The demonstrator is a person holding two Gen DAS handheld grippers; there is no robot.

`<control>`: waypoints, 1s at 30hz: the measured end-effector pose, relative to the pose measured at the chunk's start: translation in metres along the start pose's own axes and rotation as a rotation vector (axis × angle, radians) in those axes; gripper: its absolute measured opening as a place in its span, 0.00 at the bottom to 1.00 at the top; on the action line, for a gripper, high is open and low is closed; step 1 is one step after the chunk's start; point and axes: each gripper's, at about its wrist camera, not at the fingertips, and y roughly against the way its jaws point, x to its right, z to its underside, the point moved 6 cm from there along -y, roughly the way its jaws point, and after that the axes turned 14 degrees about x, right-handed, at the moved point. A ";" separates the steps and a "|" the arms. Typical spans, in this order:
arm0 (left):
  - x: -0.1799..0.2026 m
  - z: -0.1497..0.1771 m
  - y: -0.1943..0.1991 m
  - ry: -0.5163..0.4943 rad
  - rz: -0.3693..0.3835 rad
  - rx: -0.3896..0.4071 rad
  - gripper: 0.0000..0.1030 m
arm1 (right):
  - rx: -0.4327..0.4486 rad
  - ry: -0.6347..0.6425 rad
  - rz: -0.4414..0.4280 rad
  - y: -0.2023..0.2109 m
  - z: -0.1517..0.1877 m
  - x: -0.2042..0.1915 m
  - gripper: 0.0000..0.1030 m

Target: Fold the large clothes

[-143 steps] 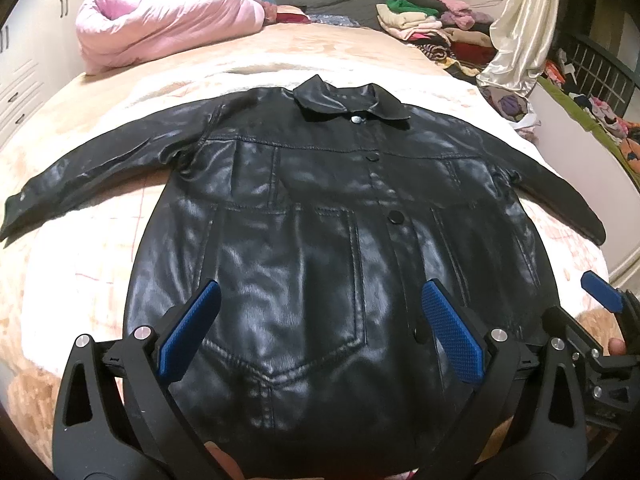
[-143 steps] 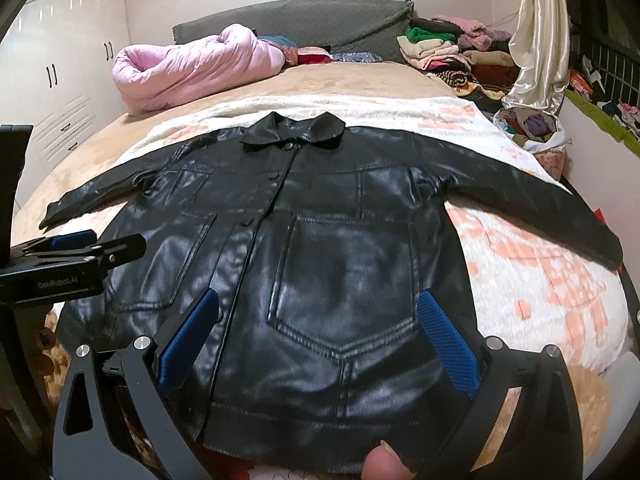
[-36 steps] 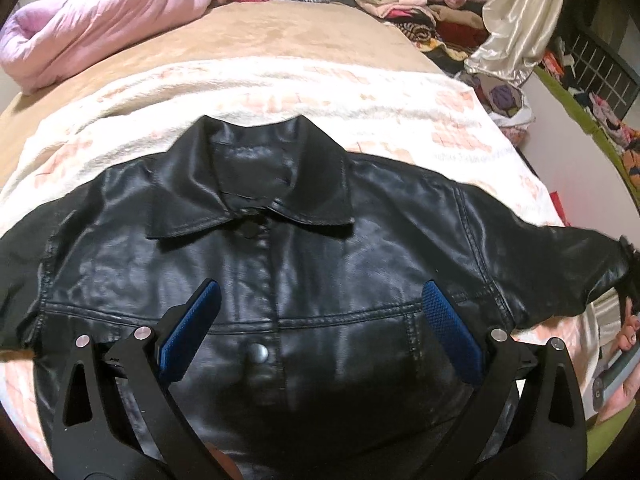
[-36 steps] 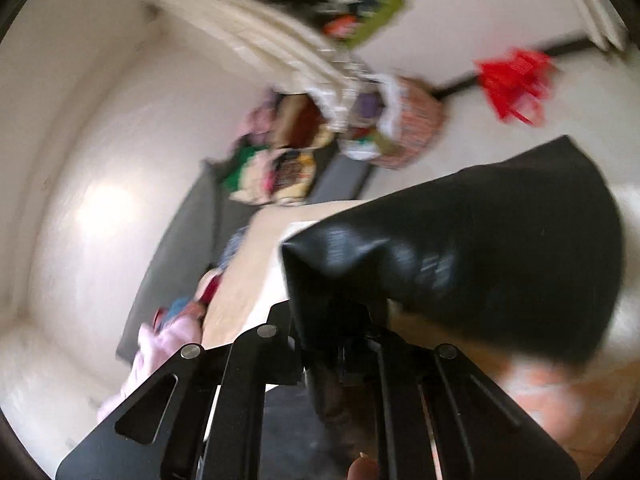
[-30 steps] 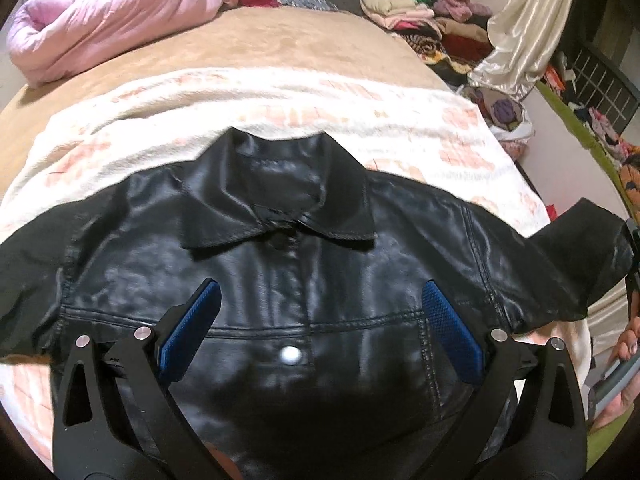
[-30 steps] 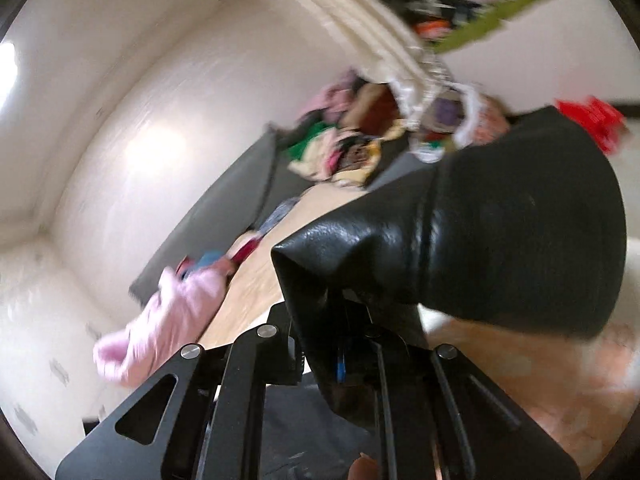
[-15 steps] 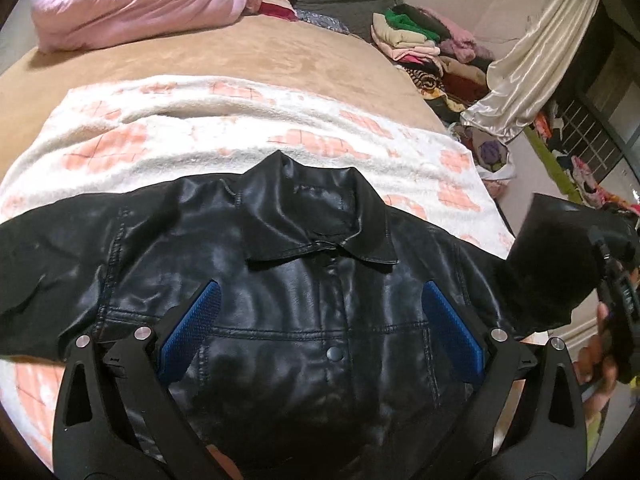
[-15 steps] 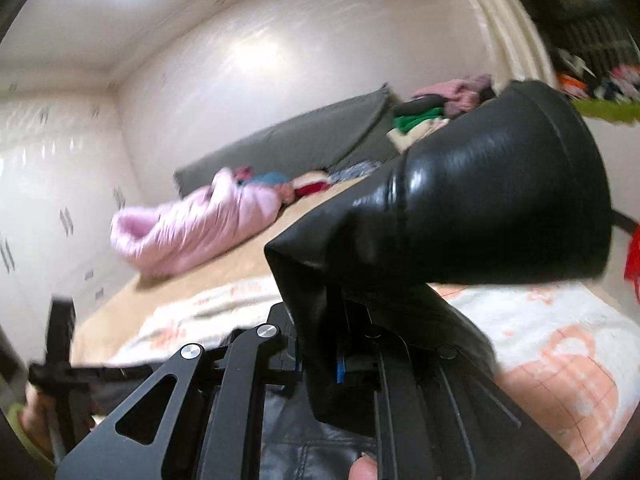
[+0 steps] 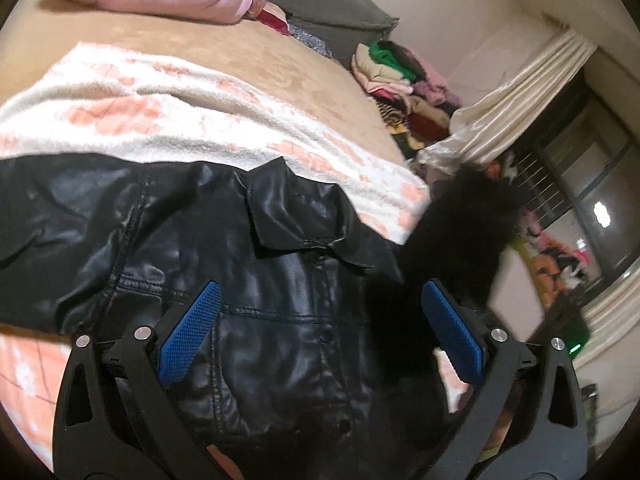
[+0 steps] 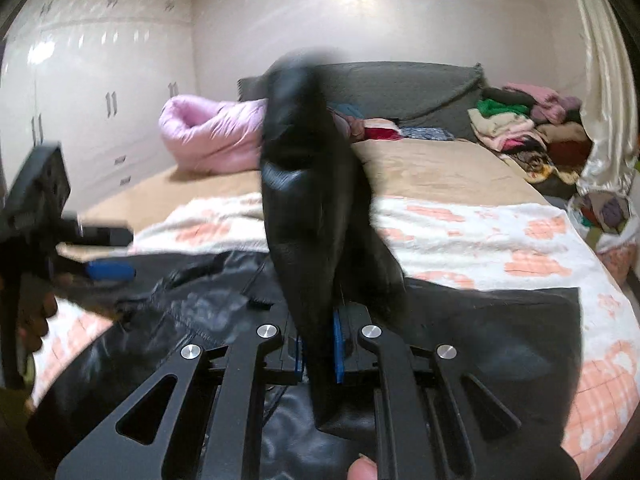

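Observation:
A black leather jacket lies front up on a white and peach blanket on the bed, collar toward the headboard. My left gripper hovers open over the chest, nothing between its blue pads. My right gripper is shut on the jacket's right sleeve, which stands up blurred in front of its camera. In the left wrist view that lifted sleeve hangs at the right, above the jacket's shoulder. The left gripper shows at the left edge of the right wrist view.
A pink duvet and a grey headboard lie at the bed's far end. Piled folded clothes and a cream curtain stand at the far right. White wardrobes line the left wall. A bag of clothes sits beside the bed.
My right gripper has carried the sleeve up and inward over the jacket, rolling as it went. My left gripper has shifted across the chest and turned toward the right side of the room.

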 end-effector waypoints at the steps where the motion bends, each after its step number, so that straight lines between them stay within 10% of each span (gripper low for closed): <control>1: -0.001 0.000 0.002 0.014 0.016 0.003 0.91 | -0.016 0.024 -0.007 -0.005 0.003 -0.010 0.08; 15: -0.033 0.053 -0.032 0.219 0.079 -0.200 0.91 | -0.200 0.289 -0.003 -0.055 0.100 -0.091 0.12; 18: -0.038 0.061 -0.037 0.223 0.046 -0.224 0.91 | -0.230 0.278 -0.018 -0.057 0.104 -0.091 0.33; 20: -0.040 0.067 -0.040 0.232 0.045 -0.242 0.91 | -0.271 0.265 -0.046 -0.056 0.109 -0.094 0.81; 30: -0.039 0.080 -0.056 0.186 -0.014 -0.249 0.85 | -0.240 0.049 -0.026 -0.018 0.072 -0.050 0.86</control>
